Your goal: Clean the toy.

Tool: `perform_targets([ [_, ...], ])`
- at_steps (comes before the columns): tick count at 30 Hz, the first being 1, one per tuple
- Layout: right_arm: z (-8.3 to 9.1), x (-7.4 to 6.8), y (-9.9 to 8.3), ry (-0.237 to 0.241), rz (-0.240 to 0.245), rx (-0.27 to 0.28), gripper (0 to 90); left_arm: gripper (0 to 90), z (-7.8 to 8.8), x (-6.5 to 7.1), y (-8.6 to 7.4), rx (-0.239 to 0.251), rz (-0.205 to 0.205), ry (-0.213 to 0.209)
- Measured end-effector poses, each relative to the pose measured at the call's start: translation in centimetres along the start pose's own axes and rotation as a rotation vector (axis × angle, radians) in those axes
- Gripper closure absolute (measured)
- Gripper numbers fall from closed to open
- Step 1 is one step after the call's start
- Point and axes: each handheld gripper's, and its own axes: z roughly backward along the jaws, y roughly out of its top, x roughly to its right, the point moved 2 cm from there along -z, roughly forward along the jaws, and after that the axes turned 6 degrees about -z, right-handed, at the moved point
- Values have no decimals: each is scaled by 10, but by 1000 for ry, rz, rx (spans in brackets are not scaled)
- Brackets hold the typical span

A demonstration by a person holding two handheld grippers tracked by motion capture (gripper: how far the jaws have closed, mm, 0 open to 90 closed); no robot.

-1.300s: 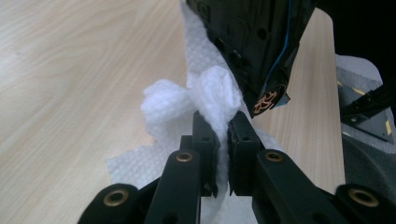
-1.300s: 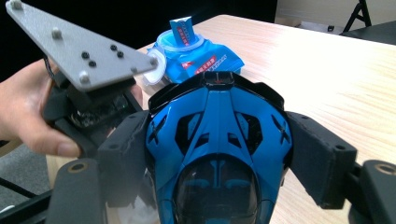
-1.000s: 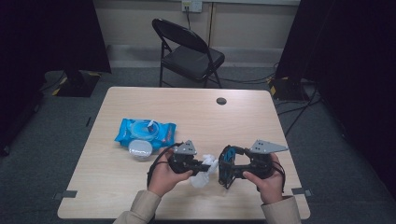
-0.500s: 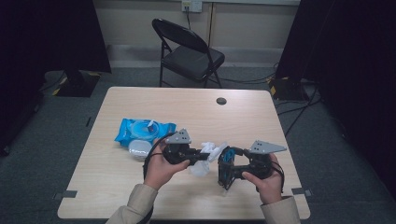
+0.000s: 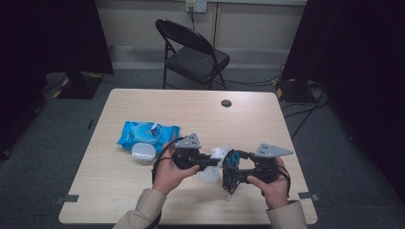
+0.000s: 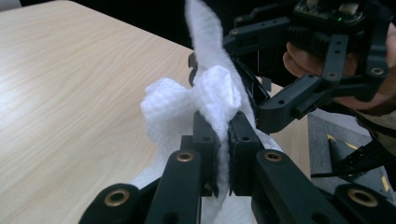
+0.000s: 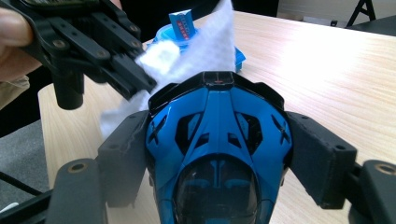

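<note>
**Wipe in my left claw, toy car in my right**

Dark curtains close off both sides of the room, and a black folding chair (image 5: pixel 193 52) stands at twelve o'clock beyond the pale wooden worktop (image 5: pixel 267 119). On that worktop, at about ten o'clock from my hands, lies a blue pack of wet wipes (image 5: pixel 148 135) with its round lid flipped open, and a small white cap (image 5: pixel 143 152) sits just beside it on the near side.

My left claw (image 6: pixel 223 128) is pressed together on a white wet wipe (image 6: pixel 210 93); the cloth bunches up above the pads and trails down below them. From above, the wipe (image 5: pixel 216 160) hangs between my two hands, above the worktop.

My right claw (image 7: pixel 219 154) is clamped on a glossy blue toy car (image 7: pixel 217 154), one pad against each flank, the car's nose pointing away from me toward the wipe pack (image 7: pixel 187 32). The wipe (image 7: pixel 205 46) lies against the car's front end, at twelve o'clock from it in the right gripper view, with my left claw (image 7: pixel 135 77) coming in at ten o'clock.
</note>
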Motion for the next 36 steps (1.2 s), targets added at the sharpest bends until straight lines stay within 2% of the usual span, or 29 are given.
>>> perform_targets([
  [20,0,-4,3,22,1,10,266,844,-24,1,-12,-64,-13,-8],
  [27,2,-5,5,26,4,18,266,844,-38,0,-21,-99,-23,-14],
  [36,4,-6,7,24,2,24,266,844,-47,1,-36,-126,4,-29],
])
